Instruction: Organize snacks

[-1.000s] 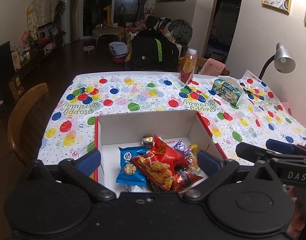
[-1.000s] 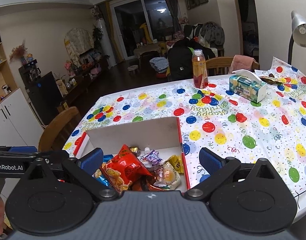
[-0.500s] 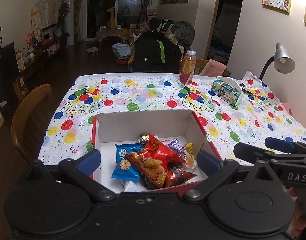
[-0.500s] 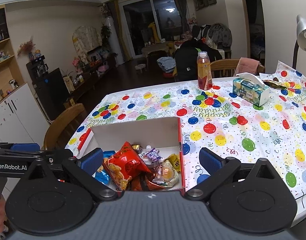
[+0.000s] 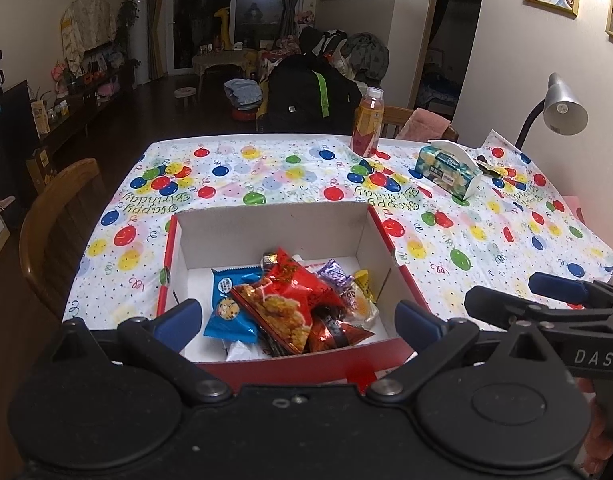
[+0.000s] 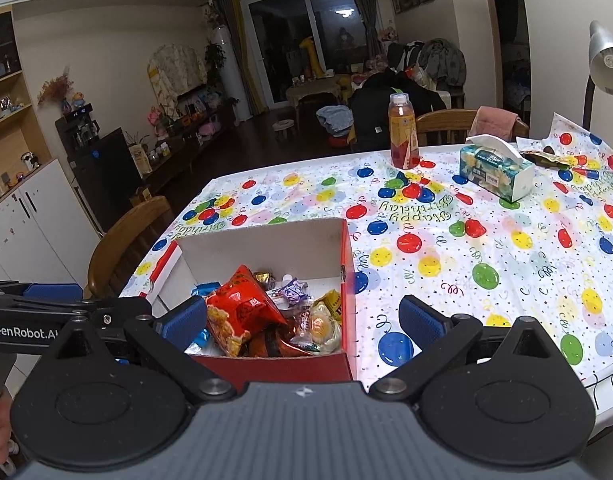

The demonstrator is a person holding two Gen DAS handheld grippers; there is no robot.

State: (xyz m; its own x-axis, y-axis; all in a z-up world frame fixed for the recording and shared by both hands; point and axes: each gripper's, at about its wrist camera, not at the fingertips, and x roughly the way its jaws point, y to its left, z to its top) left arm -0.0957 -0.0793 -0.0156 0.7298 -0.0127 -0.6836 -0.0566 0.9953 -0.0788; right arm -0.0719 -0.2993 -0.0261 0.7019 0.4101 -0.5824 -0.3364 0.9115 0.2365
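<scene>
In the left wrist view, your left gripper (image 5: 296, 320) stood wide open, its blue pads spread to either side of the box (image 5: 266, 222) and holding nothing; the pads hung above the near corners of the box, and contact with it could not be confirmed. Your right gripper (image 5: 562, 286) appeared at the right edge of this view, seen side-on, so its opening could not be judged here. The box, red outside and white inside, sat on the balloon-print tablecloth (image 5: 466, 236) near the table's front edge. It held a heap of snacks: a red snack bag (image 5: 294, 300) lay on top, a blue cookie packet (image 5: 228, 306) to its left, a purple candy wrapper (image 5: 334, 274) and a yellow packet (image 5: 364, 280) to its right. In the right wrist view, your right gripper (image 6: 302, 320) was likewise fully open and empty, positioned over the box's right wall and the cloth beside it. The juice bottle (image 6: 402, 136) and tissue box (image 6: 494, 172) stood well apart from the box, at the far side of the table.
</scene>
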